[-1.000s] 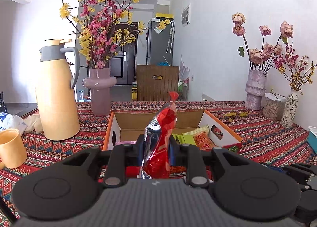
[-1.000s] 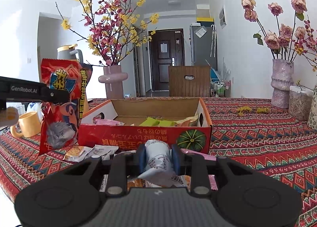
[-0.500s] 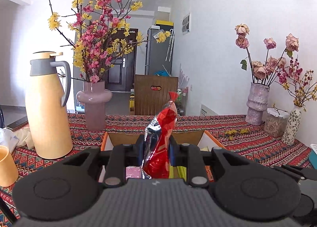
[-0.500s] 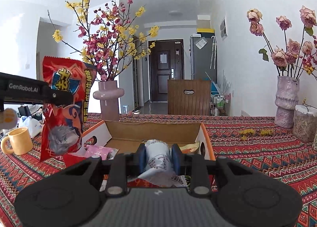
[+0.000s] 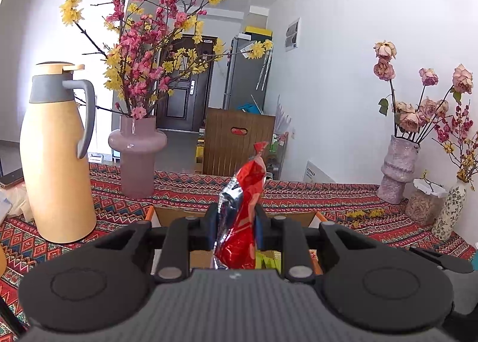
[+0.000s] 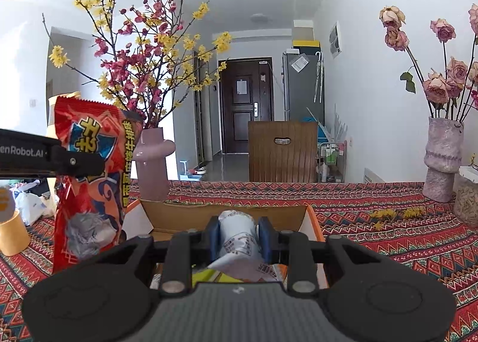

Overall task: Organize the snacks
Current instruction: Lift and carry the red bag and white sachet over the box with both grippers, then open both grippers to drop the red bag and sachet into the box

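**Both grippers carry snacks over the box**

The cardboard box (image 6: 227, 216) sits open on the patterned tablecloth (image 6: 388, 240), near the pink vase (image 5: 136, 156). The left gripper (image 5: 236, 222) is clamped on a tall red snack bag (image 6: 89, 180) (seen edge-on from its own camera). The right gripper (image 6: 237, 236) pinches a small white packet (image 6: 237, 240) above the box.

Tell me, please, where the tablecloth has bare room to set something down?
Bare cloth lies between the cardboard box and the pale textured vase, beyond scattered yellow petals. Left of the box is crowded: tan thermos jug, pink glass vase.
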